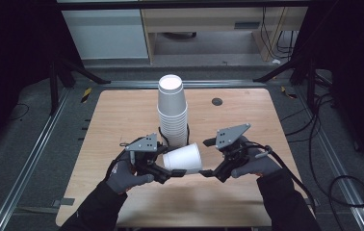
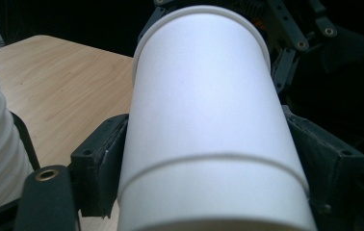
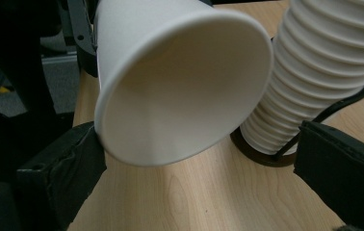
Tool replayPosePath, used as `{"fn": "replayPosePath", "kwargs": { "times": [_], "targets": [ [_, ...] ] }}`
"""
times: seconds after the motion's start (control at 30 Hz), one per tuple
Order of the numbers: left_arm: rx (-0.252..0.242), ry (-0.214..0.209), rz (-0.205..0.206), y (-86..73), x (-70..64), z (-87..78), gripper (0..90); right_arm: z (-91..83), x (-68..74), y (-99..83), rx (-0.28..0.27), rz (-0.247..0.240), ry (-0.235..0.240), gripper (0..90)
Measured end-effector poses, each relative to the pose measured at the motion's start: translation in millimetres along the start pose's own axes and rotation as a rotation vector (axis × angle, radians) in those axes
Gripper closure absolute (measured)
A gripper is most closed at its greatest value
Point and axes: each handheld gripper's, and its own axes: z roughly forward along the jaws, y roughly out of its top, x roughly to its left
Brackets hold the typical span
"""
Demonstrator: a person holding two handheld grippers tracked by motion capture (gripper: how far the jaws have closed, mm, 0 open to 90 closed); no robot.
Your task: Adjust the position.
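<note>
While the left gripper [image 1: 173, 172] held the paper cup [image 1: 184, 158] sideways above the wooden surface [image 1: 122, 113], its fingers [image 2: 98, 163] were clamped on the cup's wall near the base, one on each side, as the left gripper view showed. The cup lay roughly level, just in front of the tall stack of cups [image 1: 173, 113] that stood upside down in a dark ring holder [image 3: 259, 155], with its open mouth turned toward the right gripper [image 1: 209, 173].

The right gripper's fingers [image 3: 59, 178] stood wide apart, one below the cup's rim at the left and the other off to the right beside the stack; they gripped nothing.

The main risk was probably the cup itself. A thin paper wall would likely buckle if the left fingers squeezed harder, and a creased cup might not nest or stand properly afterward. If the right gripper closed on the rim off-centre, it could fold the lip or twist the cup out of the left grip, dropping it onto the surface.

The stack was a second worry. It stood very near both grippers and looked top-heavy, so a careless swing of the right finger beside it, or of the held cup, could have tipped it or knocked it from its holder.
</note>
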Motion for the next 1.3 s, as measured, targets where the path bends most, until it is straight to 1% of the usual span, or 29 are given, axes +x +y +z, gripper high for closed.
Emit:
{"fn": "replayPosePath", "kwargs": {
  "times": [0.03, 0.1, 0.13, 0.2, 0.3, 0.47, 0.6, 0.7, 0.77, 0.8, 0.9, 1.03, 1.17, 1.27, 1.3],
  "targets": [
    [-0.004, 0.004, -0.001, -0.4, 0.5, -0.8, 20.5, -2.5, -0.6, -1.4, -0.006, 0.014, -0.003, 4.4],
    [-0.010, 0.007, 0.001, -1.2, 1.5, -2.3, 20.7, -5.4, -1.3, -5.2, -0.012, 0.025, -0.012, 5.0],
    [-0.016, 0.005, -0.004, -1.6, 1.7, -2.8, 20.7, -6.3, -1.7, -7.3, -0.015, 0.030, -0.023, 6.0],
    [-0.017, 0.007, 0.000, -1.5, 2.0, -3.4, 20.9, -8.0, -3.4, -10.8, -0.028, 0.038, -0.045, 7.6],
    [-0.013, 0.009, 0.007, -1.7, 2.2, -3.4, 21.0, -9.6, -4.7, -12.7, -0.047, 0.048, -0.044, 8.1],
    [-0.002, 0.009, 0.015, -3.4, 2.0, -1.2, 21.1, -9.8, -3.3, -12.4, -0.055, 0.040, -0.052, 8.6],
    [-0.009, 0.015, 0.010, -4.0, 3.6, -2.7, 21.1, -13.0, -3.1, -12.2, -0.062, 0.037, -0.065, 8.8],
    [-0.012, 0.022, 0.007, -4.9, 5.1, -3.9, 21.1, -15.9, -3.2, -12.4, -0.076, 0.046, -0.070, 9.5],
    [-0.017, 0.030, -0.002, -6.3, 6.6, -5.2, 21.0, -17.4, -2.8, -13.6, -0.086, 0.052, -0.079, 10.1],
    [-0.022, 0.037, -0.006, -7.2, 7.6, -6.5, 20.9, -18.1, -2.3, -15.4, -0.093, 0.059, -0.102, 10.2],
    [-0.027, 0.041, -0.011, -8.5, 8.6, -8.5, 20.8, -19.7, -1.8, -18.6, -0.108, 0.076, -0.129, 10.6],
    [-0.032, 0.052, -0.012, -9.8, 9.1, -11.2, 20.7, -22.0, -0.7, -21.7, -0.148, 0.098, -0.183, 10.5],
    [-0.045, 0.061, -0.015, -11.2, 9.3, -14.3, 20.6, -24.2, 1.0, -25.8, -0.185, 0.120, -0.220, 10.8],
    [-0.058, 0.060, -0.020, -12.7, 9.8, -15.4, 20.5, -23.4, 2.7, -29.0, -0.192, 0.124, -0.269, 10.8],
    [-0.061, 0.060, -0.020, -13.3, 9.9, -15.3, 20.6, -23.1, 2.8, -30.2, -0.199, 0.130, -0.267, 10.8]
  ]
}}
